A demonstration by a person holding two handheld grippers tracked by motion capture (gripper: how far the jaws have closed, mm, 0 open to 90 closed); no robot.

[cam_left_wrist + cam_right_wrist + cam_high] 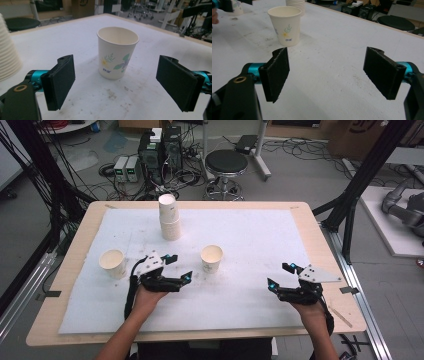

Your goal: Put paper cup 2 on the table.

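Item: flowered paper cup (pixel 211 258), one, upright, mouth up, empty as far as could be seen.

Left to right across the white mat (pixel 260 235):
- Plain paper cup (pixel 112 263), upright, near the left edge, just left of the left gripper.
- Left gripper (pixel 180 268), jaws spread wide with nothing between the pads; the flowered cup (pixel 117 56) stood just right of it and slightly farther off, dead ahead between the jaw lines but clear of both. Its axis was vertical, so a level approach would meet its side wall.
- Stack of cups (pixel 169 217), upside down, far side, beyond the gap between left gripper and flowered cup.
- Flowered cup: centre of the mat, closer to the left hand by a good margin.
- Right gripper (pixel 280 276), jaws parted and empty, well apart from the cup (pixel 284 25), which lay to its left.

Appearance: off-white, tapered, rolled rim, printed green sprigs and a yellow flower, small blue lettering low on the wall.
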